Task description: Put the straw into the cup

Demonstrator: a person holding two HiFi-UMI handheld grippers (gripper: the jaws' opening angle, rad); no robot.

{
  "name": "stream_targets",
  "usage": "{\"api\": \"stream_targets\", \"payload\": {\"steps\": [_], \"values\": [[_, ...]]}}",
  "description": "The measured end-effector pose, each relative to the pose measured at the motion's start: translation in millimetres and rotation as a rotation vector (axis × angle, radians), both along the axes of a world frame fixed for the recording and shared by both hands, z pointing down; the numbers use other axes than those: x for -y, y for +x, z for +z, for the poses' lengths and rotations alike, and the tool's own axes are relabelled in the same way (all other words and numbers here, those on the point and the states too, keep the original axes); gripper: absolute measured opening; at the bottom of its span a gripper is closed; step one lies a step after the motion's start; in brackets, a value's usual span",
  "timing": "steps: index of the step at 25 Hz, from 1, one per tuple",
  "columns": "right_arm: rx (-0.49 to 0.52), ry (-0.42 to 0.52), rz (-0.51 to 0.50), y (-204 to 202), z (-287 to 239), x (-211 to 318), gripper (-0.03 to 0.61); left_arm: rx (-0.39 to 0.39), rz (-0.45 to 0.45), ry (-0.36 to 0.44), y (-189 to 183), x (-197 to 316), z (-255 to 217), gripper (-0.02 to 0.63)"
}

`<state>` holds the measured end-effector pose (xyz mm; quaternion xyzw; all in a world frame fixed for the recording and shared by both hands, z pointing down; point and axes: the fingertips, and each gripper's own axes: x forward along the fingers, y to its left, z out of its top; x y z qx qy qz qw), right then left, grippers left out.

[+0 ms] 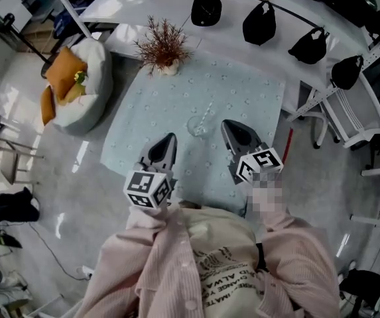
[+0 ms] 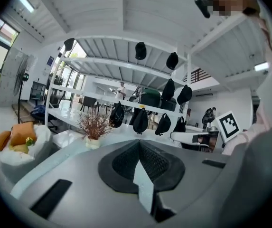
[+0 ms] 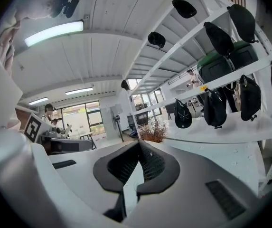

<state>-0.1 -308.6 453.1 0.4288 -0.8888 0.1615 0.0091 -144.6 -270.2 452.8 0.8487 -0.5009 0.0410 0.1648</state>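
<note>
Grippers sit nearest, just ahead of the person's pink shirt (image 1: pixel 176 264) at the near edge of the table's pale blue cloth (image 1: pixel 256 98). Left gripper (image 1: pixel 168 140): jaws pressed together, tips meeting, gripping nothing, as its own view shows. Right gripper (image 1: pixel 229 126): same, closed and empty. Clear cup (image 1: pixel 196 127) stands on the cloth between the two noses, just past them and touching neither. Thin straw (image 1: pixel 207 113) slants away from the cup's rim; can't tell if its lower end is inside. Farther back there's a dried plant in a small pot (image 1: pixel 163 45) at the far edge. Beyond that, black caps (image 1: pixel 259 24) hang along a white rail.
</note>
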Motion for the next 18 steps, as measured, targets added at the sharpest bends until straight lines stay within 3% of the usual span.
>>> {"api": "stream_targets", "payload": {"steps": [3, 18], "values": [[0.005, 0.035, -0.003, 1.4, -13.4, -4.9, 0.0, 0.047, 0.005, 0.05, -0.2, -0.3, -13.2, 0.0], [0.054, 0.155, -0.01, 14.9, -62.9, -22.2, 0.0, 0.054, -0.066, 0.158, -18.7, -14.3, -55.8, 0.0]]}}
